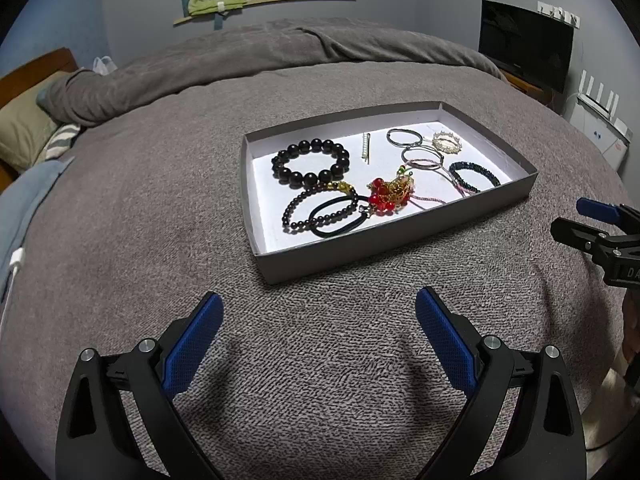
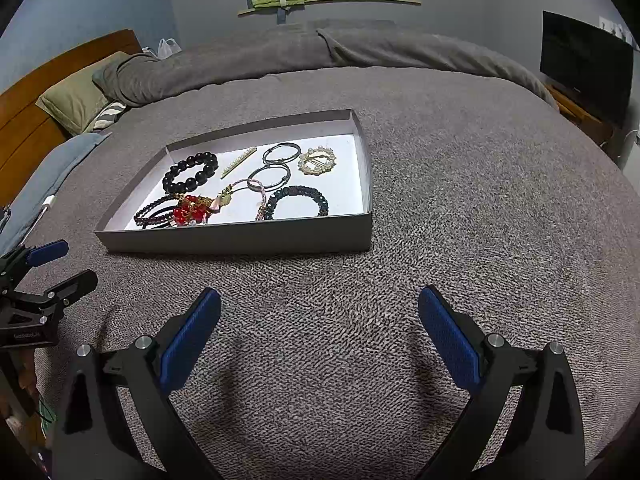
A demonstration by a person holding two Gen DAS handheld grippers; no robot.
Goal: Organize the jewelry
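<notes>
- The bed (image 1: 320, 360), covered in a grey textured blanket, serves as the work surface; it bears the tray and lies bare under both tools.
- The tray (image 2: 240, 236), a shallow grey box with a white floor, sits flat on the blanket ahead of both cameras. Its low walls appear meant to keep small items from rolling into the fabric.
- The left gripper (image 1: 320, 336) hovers above the blanket short of the tray's near wall, its blue pads spread wide and holding nothing.
- The right gripper (image 2: 320, 332) hovers likewise, spread wide and empty, to the right of the tray's near corner.
- Contents, all jewelry, lie inside the tray:
- The large black bead bracelet (image 1: 310, 162) lies flat, far left.
- The small bead bracelet (image 1: 316, 208) and black hair tie (image 1: 340, 216) overlap at near left.
- The red bead cluster (image 1: 388, 196) is tangled with a pink cord (image 1: 432, 199).
- The dark braided bracelet (image 2: 298, 202) sits near right.
- Two metal hoops (image 2: 276, 164) touch at centre.
- The pearl brooch (image 2: 318, 161) occupies the far right corner.
- The hair clip (image 2: 239, 168) lies beside the large bracelet.
- Judgement: sorting appears complete or nearly so; nothing lies loose on the blanket.
</notes>
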